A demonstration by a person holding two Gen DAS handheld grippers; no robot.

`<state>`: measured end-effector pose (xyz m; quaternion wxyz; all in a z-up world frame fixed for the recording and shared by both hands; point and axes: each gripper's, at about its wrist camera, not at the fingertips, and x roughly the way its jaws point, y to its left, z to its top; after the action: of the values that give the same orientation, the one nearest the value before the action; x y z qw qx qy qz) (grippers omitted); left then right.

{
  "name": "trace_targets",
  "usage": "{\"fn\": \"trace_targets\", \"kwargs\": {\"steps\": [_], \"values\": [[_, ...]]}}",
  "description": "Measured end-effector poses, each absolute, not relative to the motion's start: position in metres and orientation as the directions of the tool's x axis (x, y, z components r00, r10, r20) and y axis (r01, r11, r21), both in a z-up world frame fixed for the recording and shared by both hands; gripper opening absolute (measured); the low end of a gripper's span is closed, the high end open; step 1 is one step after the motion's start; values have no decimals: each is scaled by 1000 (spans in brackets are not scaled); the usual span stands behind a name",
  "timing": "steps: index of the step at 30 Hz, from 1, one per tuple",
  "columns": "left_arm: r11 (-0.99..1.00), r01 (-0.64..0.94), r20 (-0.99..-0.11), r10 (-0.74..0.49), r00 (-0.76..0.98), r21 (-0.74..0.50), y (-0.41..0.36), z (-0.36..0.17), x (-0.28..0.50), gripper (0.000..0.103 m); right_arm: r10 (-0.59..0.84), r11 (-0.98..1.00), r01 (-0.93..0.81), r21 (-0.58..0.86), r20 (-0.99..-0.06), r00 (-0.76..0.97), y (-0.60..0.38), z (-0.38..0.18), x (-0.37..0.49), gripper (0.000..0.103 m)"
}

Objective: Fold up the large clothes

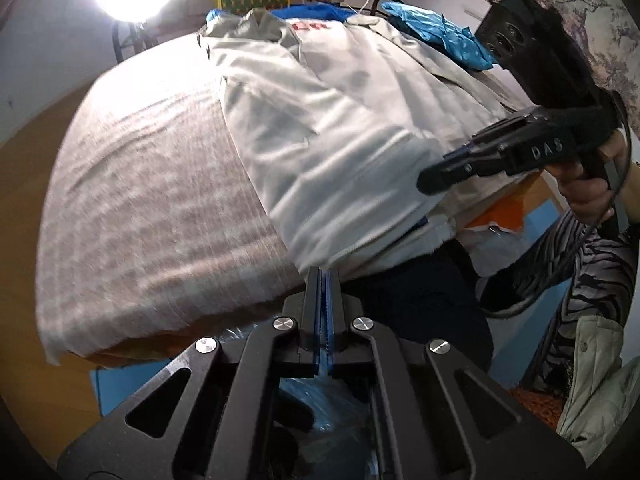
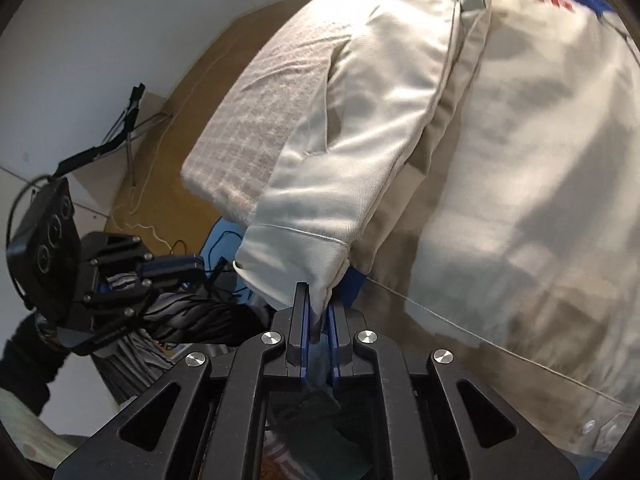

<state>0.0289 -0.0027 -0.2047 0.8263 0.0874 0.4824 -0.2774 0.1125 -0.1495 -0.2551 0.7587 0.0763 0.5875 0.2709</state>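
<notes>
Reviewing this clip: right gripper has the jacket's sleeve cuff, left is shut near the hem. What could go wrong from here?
1. The right gripper pinches only the edge of the sleeve cuff; a pull could slip it free.
2. The left gripper is shut with no cloth visibly between its fingers, so the fold may be one-handed and skewed.
3. The jacket overhangs the bed edge and could slide off.

Jacket smooth matt twill; blanket coarse weave.
</notes>
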Motion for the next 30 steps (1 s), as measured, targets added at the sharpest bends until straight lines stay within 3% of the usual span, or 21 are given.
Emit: {"fn": "trace_targets", "kwargs": {"steps": [4, 10, 18, 23, 26, 30], "values": [[834, 543, -837, -367, 406, -103, -10, -196, 38, 0, 440, 868, -357, 347, -869, 225, -157, -239, 110, 10], [846, 512, -817, -399, 417, -151, -17, -181, 68, 0, 337, 915, -348, 206, -865, 373, -171, -208, 117, 16], [841, 494, -799, -447, 403, -221, -42, -179, 104, 0, 232, 941, -330, 70, -844, 483, -189, -186, 149, 16], [840, 479, -805, -460, 376, -256, -52, -190, 123, 0, 191, 943, -333, 7, -830, 524, -195, -179, 170, 17], [837, 472, -808, -469, 357, -277, -55, -197, 131, 0, 183, 942, -336, -11, -821, 540, -195, -177, 188, 25], [834, 464, -815, -475, 332, -297, -56, -205, 138, 0, 181, 937, -349, -28, -815, 551, -195, -176, 216, 27]]}}
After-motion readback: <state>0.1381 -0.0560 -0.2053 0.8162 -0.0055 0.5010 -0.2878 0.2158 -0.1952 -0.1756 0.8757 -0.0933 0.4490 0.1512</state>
